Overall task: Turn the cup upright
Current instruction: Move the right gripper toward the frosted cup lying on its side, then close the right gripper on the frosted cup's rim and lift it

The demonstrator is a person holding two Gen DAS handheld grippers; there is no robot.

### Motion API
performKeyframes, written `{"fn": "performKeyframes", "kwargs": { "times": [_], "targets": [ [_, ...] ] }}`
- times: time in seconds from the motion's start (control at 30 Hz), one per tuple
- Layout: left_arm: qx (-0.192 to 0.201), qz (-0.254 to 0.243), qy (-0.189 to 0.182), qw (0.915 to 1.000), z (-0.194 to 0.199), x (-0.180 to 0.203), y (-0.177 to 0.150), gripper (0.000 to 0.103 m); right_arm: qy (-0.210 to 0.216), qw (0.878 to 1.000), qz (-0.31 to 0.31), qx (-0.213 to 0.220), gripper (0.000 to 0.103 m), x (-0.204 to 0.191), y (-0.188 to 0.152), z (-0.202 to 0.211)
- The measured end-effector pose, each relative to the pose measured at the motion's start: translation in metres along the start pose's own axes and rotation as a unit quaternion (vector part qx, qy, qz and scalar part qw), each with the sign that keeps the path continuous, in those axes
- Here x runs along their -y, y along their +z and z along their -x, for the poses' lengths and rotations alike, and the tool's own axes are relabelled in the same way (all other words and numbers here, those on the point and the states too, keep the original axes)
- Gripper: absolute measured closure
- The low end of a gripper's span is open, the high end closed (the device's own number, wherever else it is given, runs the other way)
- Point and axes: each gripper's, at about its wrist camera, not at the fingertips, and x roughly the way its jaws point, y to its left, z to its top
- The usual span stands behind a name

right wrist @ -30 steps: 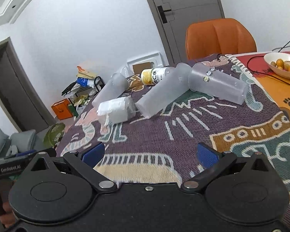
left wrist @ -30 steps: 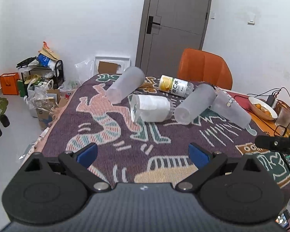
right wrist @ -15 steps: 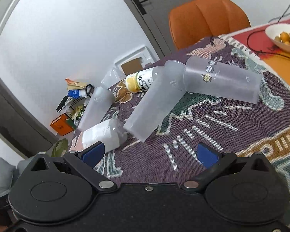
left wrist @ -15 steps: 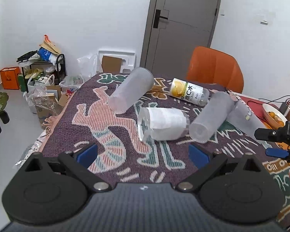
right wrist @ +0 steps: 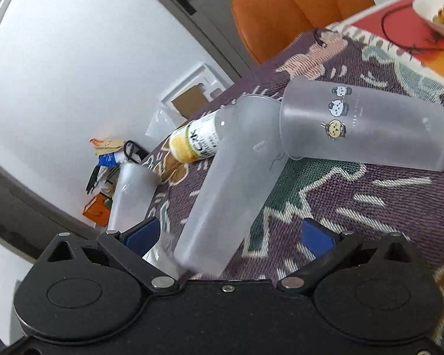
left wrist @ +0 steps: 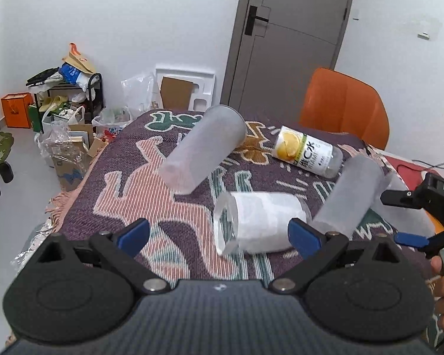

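Three frosted plastic cups lie on their sides on the patterned cloth (left wrist: 139, 183). One cup (left wrist: 202, 148) lies far left, also seen in the right wrist view (right wrist: 133, 195). The middle cup (right wrist: 231, 186) lies with its base between my right gripper's (right wrist: 231, 238) open fingers; it also shows in the left wrist view (left wrist: 347, 196). A third cup with cartoon stickers (right wrist: 367, 127) lies at right. My left gripper (left wrist: 219, 235) is open, close before a clear jar holding white paper (left wrist: 259, 226). The right gripper (left wrist: 411, 222) shows at the right edge.
A lemon drink bottle (left wrist: 309, 151) lies on its side behind the cups. An orange chair (left wrist: 344, 106) stands at the table's far side. A bowl of fruit (right wrist: 441, 14) and cables sit at far right. Bags and boxes (left wrist: 65, 136) clutter the floor left.
Both grippers have moved forward toward the objects. The right gripper has tilted and closed in on the middle cup, which now lies between its fingers. The left gripper now nears the jar.
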Motion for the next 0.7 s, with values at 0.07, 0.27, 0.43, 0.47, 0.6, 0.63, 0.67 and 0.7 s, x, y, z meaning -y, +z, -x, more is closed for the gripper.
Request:
{"fn": "performKeyframes", "kwargs": {
  "times": [0.07,0.27,0.43,0.47,0.6,0.63,0.67,0.7],
  "targets": [
    [-0.001,0.004,0.000,1.0000,-0.007,0.000,0.006,0.004,0.001,1.000,-0.011,-0.003,0.000,0.003,0.005,-0.010],
    [-0.006,0.006,-0.001,1.0000,-0.026,0.003,0.019,0.004,0.003,0.999,-0.038,-0.013,0.000,0.010,0.018,-0.036],
    [-0.013,-0.009,-0.004,0.9999,-0.041,0.013,0.026,0.004,0.004,0.998,-0.052,-0.024,0.000,0.011,0.022,-0.056],
    [-0.012,-0.011,-0.005,0.9998,-0.043,0.015,0.027,0.004,0.004,0.998,-0.055,-0.024,0.000,0.011,0.023,-0.058],
    [-0.012,-0.013,-0.006,0.9998,-0.048,0.018,0.030,0.004,-0.021,0.998,-0.057,-0.026,0.002,0.011,0.027,-0.071],
    [-0.012,-0.014,-0.006,0.9998,-0.048,0.018,0.030,0.004,-0.020,0.997,-0.061,-0.031,0.006,0.013,0.028,-0.075],
    [-0.011,-0.015,-0.006,0.9998,-0.048,0.019,0.030,0.004,-0.018,0.997,-0.070,-0.031,0.017,0.017,0.029,-0.077],
    [-0.012,-0.015,-0.006,0.9998,-0.048,0.019,0.030,0.004,-0.019,0.997,-0.077,-0.024,0.031,0.019,0.029,-0.077]
  ]
}}
